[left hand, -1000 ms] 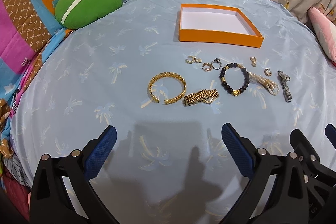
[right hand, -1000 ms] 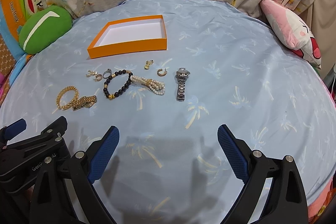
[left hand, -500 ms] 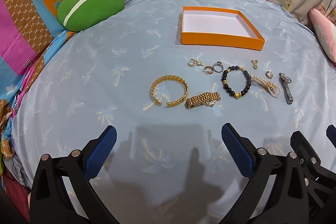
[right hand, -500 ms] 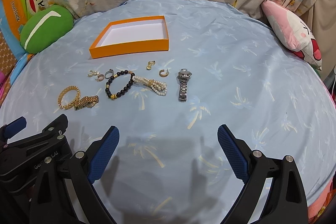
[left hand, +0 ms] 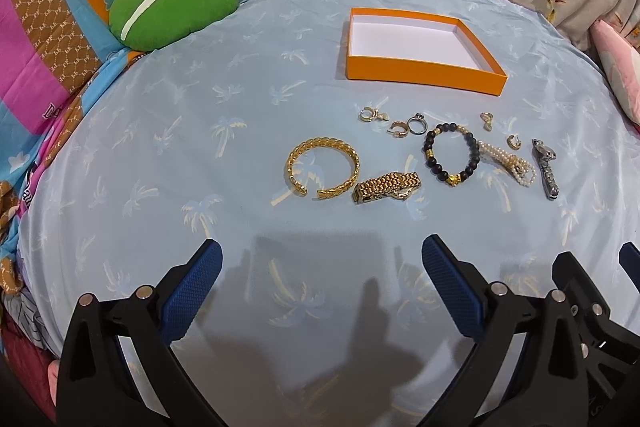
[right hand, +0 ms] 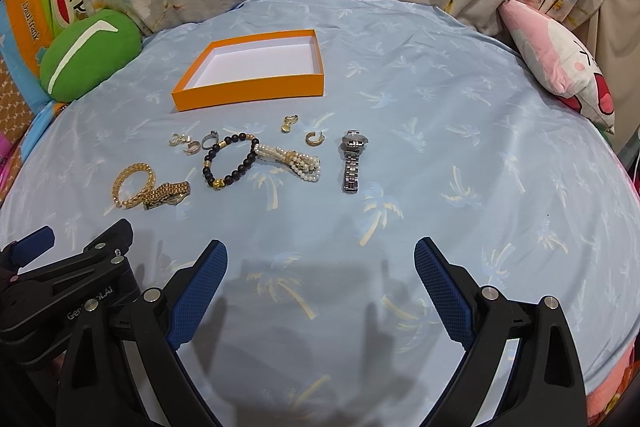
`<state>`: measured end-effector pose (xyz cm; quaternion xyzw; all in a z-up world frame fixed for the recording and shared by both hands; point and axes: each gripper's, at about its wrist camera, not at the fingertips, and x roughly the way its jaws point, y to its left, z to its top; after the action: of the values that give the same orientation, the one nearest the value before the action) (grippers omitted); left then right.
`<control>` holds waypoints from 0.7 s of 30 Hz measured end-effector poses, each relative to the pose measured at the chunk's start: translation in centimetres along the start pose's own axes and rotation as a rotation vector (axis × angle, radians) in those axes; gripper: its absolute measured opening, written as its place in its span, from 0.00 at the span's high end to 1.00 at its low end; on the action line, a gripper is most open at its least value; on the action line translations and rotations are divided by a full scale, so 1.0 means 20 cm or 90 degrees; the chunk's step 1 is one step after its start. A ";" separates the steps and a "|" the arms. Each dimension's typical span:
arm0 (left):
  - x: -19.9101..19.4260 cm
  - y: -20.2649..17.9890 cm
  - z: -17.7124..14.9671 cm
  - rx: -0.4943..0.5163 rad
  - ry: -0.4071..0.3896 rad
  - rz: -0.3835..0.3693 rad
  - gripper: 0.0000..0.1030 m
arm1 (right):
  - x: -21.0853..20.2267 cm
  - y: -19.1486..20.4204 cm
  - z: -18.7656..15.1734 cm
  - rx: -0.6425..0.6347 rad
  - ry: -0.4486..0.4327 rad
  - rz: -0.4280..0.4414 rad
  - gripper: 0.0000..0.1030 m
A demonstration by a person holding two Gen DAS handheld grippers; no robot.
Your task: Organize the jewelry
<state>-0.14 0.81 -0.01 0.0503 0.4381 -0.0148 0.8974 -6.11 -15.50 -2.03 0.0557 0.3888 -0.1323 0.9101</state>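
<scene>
The bedsheet (left hand: 160,155) is smooth, faintly shiny light-blue cloth printed with palm trees. In the upper middle of the frame the orange box (left hand: 420,77) looks like matt card, with a plain white paper-like floor. The gold bangle (left hand: 322,167) and gold watch (left hand: 386,187) are polished yellow metal; the silver watch (right hand: 351,163), centre of the right view, is bright steel-like metal. The black bead bracelet (left hand: 450,157) has matt dark beads with glossy gold ones; the pearl bracelet (right hand: 294,163) is lustrous. The green cushion (left hand: 172,11), upper left, is soft plush cloth. The left gripper (left hand: 320,269) has matt black plastic arms, and its fingers (left hand: 192,293) carry rough, knurled blue pads.
</scene>
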 end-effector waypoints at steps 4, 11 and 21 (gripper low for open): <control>0.00 0.00 0.00 0.000 0.000 0.000 0.05 | 0.00 0.00 0.00 0.001 0.001 0.001 0.10; 0.01 0.01 0.00 -0.002 0.002 0.000 0.05 | 0.00 0.01 0.00 0.000 0.000 0.002 0.10; 0.02 0.01 0.00 -0.002 0.004 0.001 0.05 | 0.00 0.02 0.00 0.000 0.002 0.002 0.10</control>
<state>0.06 0.98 -0.29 0.0494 0.4407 -0.0136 0.8962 -6.04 -15.19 -2.08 0.0567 0.3903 -0.1305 0.9096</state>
